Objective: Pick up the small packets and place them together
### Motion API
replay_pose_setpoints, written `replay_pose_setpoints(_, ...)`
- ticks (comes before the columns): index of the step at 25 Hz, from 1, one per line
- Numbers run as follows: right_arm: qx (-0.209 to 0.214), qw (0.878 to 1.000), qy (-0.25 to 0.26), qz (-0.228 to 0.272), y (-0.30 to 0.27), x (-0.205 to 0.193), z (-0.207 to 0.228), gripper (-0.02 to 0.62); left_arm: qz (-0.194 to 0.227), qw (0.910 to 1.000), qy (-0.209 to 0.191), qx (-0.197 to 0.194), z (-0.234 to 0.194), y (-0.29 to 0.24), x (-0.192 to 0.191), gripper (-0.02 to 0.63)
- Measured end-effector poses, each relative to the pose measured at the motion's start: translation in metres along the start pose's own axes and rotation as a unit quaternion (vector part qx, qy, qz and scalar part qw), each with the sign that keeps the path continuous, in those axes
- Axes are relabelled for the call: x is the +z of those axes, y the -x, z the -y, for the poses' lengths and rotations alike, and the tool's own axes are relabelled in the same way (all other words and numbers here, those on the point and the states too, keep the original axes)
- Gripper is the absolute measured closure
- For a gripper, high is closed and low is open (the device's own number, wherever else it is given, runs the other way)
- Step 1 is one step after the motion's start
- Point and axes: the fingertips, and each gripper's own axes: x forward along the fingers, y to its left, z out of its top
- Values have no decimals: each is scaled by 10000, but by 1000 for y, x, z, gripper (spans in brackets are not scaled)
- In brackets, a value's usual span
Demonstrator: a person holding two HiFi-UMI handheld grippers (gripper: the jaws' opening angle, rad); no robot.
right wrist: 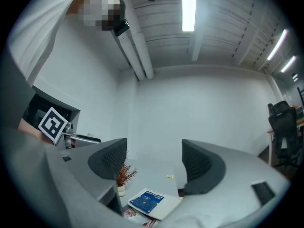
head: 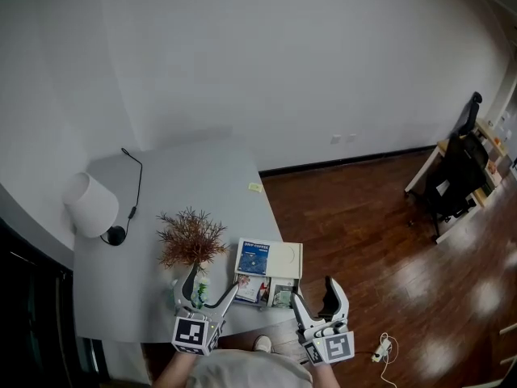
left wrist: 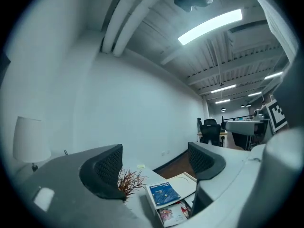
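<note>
Grey table (head: 153, 217) before you, white lamp (head: 89, 204) at its 9 o'clock, dried plant (head: 191, 239) near centre, box (head: 279, 259) at 5 o'clock, your left hand-held gripper (head: 214, 285) and right hand-held gripper (head: 313, 292) at 6 o'clock, both spread wide and empty, small packets (head: 254, 288) in the box's near compartments.

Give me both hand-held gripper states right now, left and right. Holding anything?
Left hand-held gripper: open, jaws wide apart, holding nothing.
Right hand-held gripper: open, jaws wide apart, holding nothing.
</note>
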Motion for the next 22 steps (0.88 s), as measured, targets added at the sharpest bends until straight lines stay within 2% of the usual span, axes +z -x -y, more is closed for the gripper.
replay_pose_setpoints(4,-129,9999,-53,-41,7,-3,7,239,152,9999,-36,26,1,11,5,266)
replay_pose_setpoints(7,-198,9997,72,-91,13,-4,11,240,116,9997,204,2,3,11,2,290)
replay_pose_setpoints(11,-219,9996,121,-153,19,-6,14,239,-259,9989,232,-301,16,-3,-22,298)
replay_pose_setpoints(14,-277,9994,81,-189,25,-8,20,239,-854,9938,177,-690,38,-16,-58,299)
replay_pose_setpoints(16,-304,9993,31,-229,29,-10,25,241,-1370,9859,203,-938,53,-23,-91,299)
replay_pose_setpoints(18,-313,9991,-7,-283,33,-13,29,241,-1922,9732,334,-1217,71,-32,-126,299)
replay_pose_setpoints(20,-329,9989,-22,-326,37,-15,33,241,-2435,9548,651,-1575,93,-43,-157,300)
replay_pose_setpoints(22,-365,9987,-42,-359,41,-17,38,241,-2882,9309,1077,-1970,118,-57,-183,303)
